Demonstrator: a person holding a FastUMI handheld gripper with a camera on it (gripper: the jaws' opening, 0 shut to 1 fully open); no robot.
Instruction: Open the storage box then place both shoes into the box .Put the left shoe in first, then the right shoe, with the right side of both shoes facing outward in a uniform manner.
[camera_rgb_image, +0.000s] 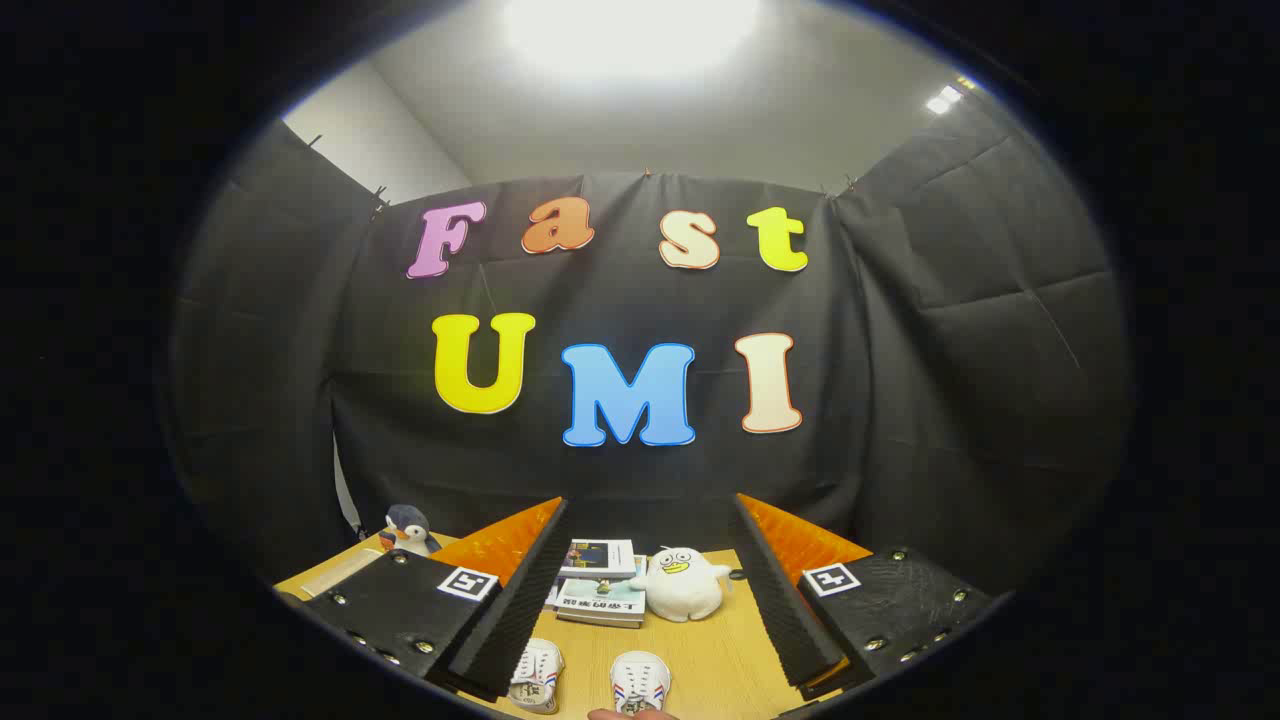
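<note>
1. Far out at ten o'clock from the tool (648, 590), a small grey-and-white penguin toy (407, 530) sits at the back corner of the wooden surface (715, 665), close against the black cloth wall.
2. The tool's left finger (515, 605) angles up from about seven o'clock; it touches nothing I can see.
3. The left-hand white shoe (536, 676) lies on the surface just beside the inner edge of that finger, low at about seven o'clock between the two fingers, toe pointing away from the tool. Red and blue stripes show on its side.
4. Straight ahead at twelve o'clock, beyond the shoes, a short stack of books (600, 585) lies flat on the surface.
5. The right-hand white shoe (640, 682) sits at six o'clock between the fingers, apart from its partner, with the same striped marking.
6. A sliver of a person's finger (628, 714) shows at the very bottom, just below that shoe.
7. A white plush duck with a yellow bill (682, 583) rests at one o'clock, touching the right side of the books.
8. The tool's right finger (785, 600) rises from five o'clock, well apart from the left one: the tool is spread wide and grips nothing.
</note>
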